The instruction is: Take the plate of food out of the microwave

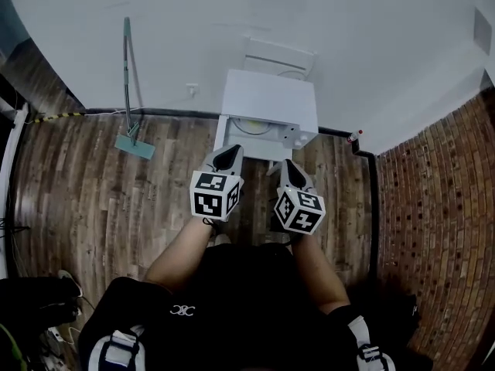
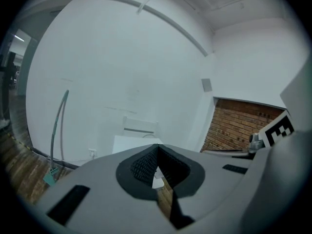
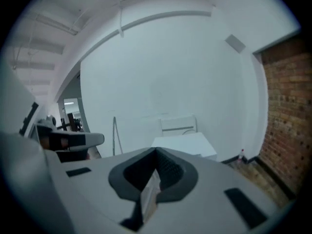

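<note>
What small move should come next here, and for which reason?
Probably bring the left gripper forward to the front of the microwave. It and the right gripper both have their jaws together, hold nothing, and hang short of the microwave. A pale round shape, maybe the plate, shows in its front. Whether the door is open I cannot tell.

Mop (image 1: 130,83) leaning on white wall (image 1: 309,14); wood floor (image 1: 100,199); brick wall (image 1: 441,207) right; small bottle (image 1: 354,137) near corner.
</note>
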Motion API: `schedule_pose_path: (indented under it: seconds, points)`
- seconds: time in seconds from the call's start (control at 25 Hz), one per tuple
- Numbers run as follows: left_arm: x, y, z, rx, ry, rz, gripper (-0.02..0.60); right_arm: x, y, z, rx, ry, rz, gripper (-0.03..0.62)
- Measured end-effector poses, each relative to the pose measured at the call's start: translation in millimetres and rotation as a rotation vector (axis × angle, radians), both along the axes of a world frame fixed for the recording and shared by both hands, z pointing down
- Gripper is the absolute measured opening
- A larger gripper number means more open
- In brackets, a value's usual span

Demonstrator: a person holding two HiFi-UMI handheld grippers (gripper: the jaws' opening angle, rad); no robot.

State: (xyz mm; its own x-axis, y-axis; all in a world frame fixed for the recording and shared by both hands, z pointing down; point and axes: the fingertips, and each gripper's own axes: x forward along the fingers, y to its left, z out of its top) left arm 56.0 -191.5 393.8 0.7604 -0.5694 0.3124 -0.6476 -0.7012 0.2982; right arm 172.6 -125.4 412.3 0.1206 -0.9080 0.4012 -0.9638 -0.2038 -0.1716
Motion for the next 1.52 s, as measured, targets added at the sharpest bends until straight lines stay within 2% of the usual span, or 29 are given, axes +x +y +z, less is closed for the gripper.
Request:
schedule_pose_path:
  seconds: [0.12,0.32,0.44,0.52,0.68,0.72,0.76,0.84,1.04,1.24,1.4,1.52]
  points:
    - [-2.3,-7.8,21.0,-0.051,-0.004,-0.029,-0.002,6.4,-8.3,26.9,-0.019,-0.169,0.010,0.005]
    - [1.3,-18.2,37.4,-0.110,0.044,-0.067,-0.002,21.5,-31.5,59.3,-0.032,-0.229,0.000,0.005]
    - [6.5,-26.0,45.5,-0.113,0.029,-0.098,-0.002,30.2,-50.3,85.4,-0.045,-0.296,0.001,0.005]
    - [12.6,-29.9,52.5,-0.120,0.010,-0.106,-0.002,38.2,-62.8,108.5,-0.053,-0.408,0.031,0.005]
    - [28.7,-36.0,75.6,-0.133,-0.042,-0.118,-0.002,56.4,-85.7,174.6,-0.077,-0.742,0.123,0.008]
    - [33.5,-39.7,83.7,-0.145,-0.047,-0.122,-0.002,63.4,-92.6,192.3,-0.083,-0.810,0.153,0.021]
    - [38.1,-44.6,92.3,-0.160,-0.049,-0.128,-0.002,70.9,-100.4,209.6,-0.087,-0.864,0.183,0.060]
    - [44.9,-57.5,109.0,-0.186,-0.055,-0.143,-0.002,85.0,-117.5,244.0,-0.093,-0.943,0.236,0.101]
    - [52.5,-87.8,138.4,-0.187,-0.102,-0.174,-0.002,112.5,-157.2,328.6,-0.107,-1.098,0.367,0.180]
    - [50.7,-111.0,164.7,-0.186,-0.142,-0.189,-0.002,122.6,-193.9,398.9,-0.141,-1.164,0.449,0.255]
    - [47.4,-118.6,180.1,-0.205,-0.157,-0.210,-0.002,123.8,-217.5,442.2,-0.164,-1.212,0.517,0.284]
    - [42.4,-118.9,190.9,-0.223,-0.170,-0.227,-0.002,129.2,-233.4,464.9,-0.144,-1.261,0.594,0.296]
